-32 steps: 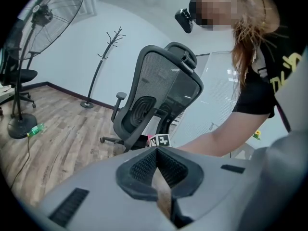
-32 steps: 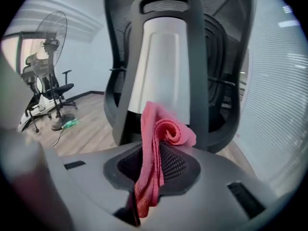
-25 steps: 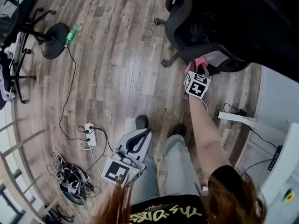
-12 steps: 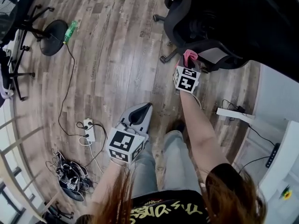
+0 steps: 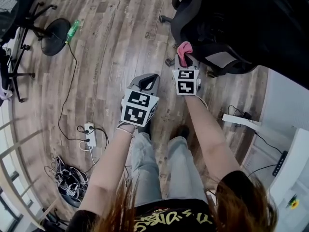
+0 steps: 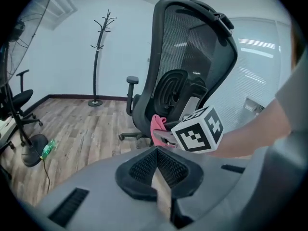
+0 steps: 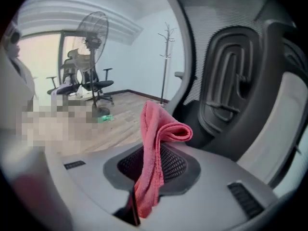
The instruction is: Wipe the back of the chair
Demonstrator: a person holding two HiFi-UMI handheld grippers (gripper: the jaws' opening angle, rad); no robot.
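The black mesh office chair (image 5: 227,23) stands at the top right of the head view. Its tall back (image 6: 192,57) fills the middle of the left gripper view, and its lumbar frame (image 7: 236,81) looms close in the right gripper view. My right gripper (image 5: 185,63) is shut on a folded pink cloth (image 5: 183,51), held just short of the chair's lower back. The cloth (image 7: 156,129) hangs out between the jaws of that gripper (image 7: 153,150). My left gripper (image 5: 149,77) is raised beside the right one, shut with nothing in it, and its tips (image 6: 156,150) point at the chair.
A power strip (image 5: 90,129) and a tangle of cables (image 5: 72,182) lie on the wood floor at the left. A fan base (image 5: 54,35), a green bottle (image 5: 73,30) and another chair (image 5: 19,13) are at the far left. A coat rack (image 6: 98,47) stands by the wall.
My left gripper rose from low beside the person's leg to level with the right gripper. The right gripper carried the pink cloth leftward and closer along the chair's back.
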